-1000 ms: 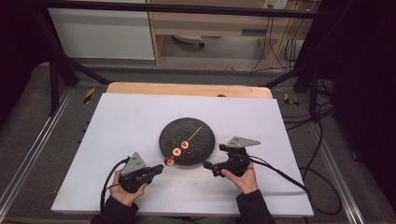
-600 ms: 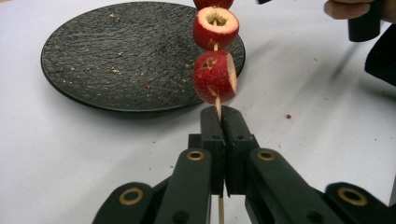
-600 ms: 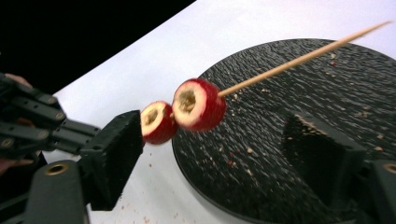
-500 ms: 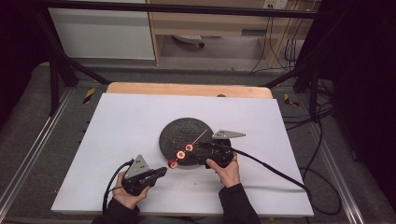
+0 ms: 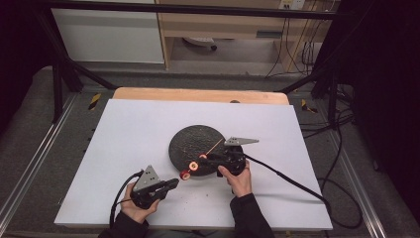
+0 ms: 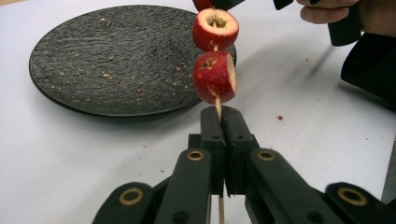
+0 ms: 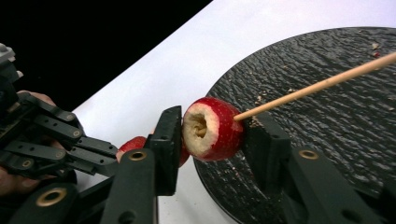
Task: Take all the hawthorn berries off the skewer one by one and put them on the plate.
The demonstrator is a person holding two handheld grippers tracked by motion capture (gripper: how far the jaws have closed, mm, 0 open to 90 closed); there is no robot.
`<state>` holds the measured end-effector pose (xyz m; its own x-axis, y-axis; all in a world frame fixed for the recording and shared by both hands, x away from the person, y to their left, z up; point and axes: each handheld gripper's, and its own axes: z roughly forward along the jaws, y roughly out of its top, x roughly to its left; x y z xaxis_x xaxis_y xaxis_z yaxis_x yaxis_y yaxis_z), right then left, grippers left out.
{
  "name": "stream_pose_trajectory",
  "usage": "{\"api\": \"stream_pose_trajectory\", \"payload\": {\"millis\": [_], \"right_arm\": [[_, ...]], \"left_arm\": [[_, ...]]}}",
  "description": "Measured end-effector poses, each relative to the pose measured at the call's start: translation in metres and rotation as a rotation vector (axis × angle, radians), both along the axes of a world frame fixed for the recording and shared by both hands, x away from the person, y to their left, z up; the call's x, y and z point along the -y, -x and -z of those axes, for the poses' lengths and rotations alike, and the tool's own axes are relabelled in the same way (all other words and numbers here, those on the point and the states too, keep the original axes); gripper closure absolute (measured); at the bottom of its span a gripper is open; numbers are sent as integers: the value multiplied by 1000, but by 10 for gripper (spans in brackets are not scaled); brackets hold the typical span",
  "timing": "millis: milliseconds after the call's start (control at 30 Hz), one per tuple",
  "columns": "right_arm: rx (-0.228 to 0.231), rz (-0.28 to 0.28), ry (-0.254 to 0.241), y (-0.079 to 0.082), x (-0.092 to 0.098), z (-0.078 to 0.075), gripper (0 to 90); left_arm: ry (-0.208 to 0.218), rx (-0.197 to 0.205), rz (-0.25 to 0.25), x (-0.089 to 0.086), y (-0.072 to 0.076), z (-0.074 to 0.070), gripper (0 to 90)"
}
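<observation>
Gripping the skewer (image 6: 217,108) at its near end, our left gripper (image 6: 223,122) has its fingers fully closed on the stick, nothing else between them. Skewer runs from there up and away over the near rim of the plate (image 5: 190,141), carried clear of the surface (image 5: 129,129). Two red fruit pieces ride on it, both cored: near fruit (image 6: 214,77) just past the left fingers, far fruit (image 6: 215,29) right behind it, the two almost touching.

Our right gripper (image 7: 212,128) has just been closing and its fingers (image 7: 167,140) now bracket the far fruit on both sides. We read them as pressing on it, though the right-hand pad is partly hidden behind the fruit. In the high view the right gripper (image 5: 204,159) sits at the plate's near right edge, the left gripper (image 5: 171,184) nearer us and to the left, well apart from the plate.

Progress, as we judge it: looks like the fruit is being pulled off the stick onto the plate. Skewer is held steady and the far fruit is grabbed. Plate carries only crumbs, so neither piece has been dropped there yet. Left to do: slide the far fruit along the bare stick and off its tip, put it on the plate, then do the same with the near fruit.
</observation>
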<state>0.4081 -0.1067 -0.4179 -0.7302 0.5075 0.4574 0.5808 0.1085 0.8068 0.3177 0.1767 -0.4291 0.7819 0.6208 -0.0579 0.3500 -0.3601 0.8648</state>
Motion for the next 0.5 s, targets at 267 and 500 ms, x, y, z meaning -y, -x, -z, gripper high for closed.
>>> {"api": "stream_pose_trajectory", "payload": {"millis": [267, 500], "right_arm": [[-5, 13, -13, -1, 4, -7, 616], [22, 45, -11, -7, 14, -19, 617]], "left_arm": [[10, 10, 5, -2, 2, -2, 883], [19, 16, 4, -4, 3, -4, 883]]}}
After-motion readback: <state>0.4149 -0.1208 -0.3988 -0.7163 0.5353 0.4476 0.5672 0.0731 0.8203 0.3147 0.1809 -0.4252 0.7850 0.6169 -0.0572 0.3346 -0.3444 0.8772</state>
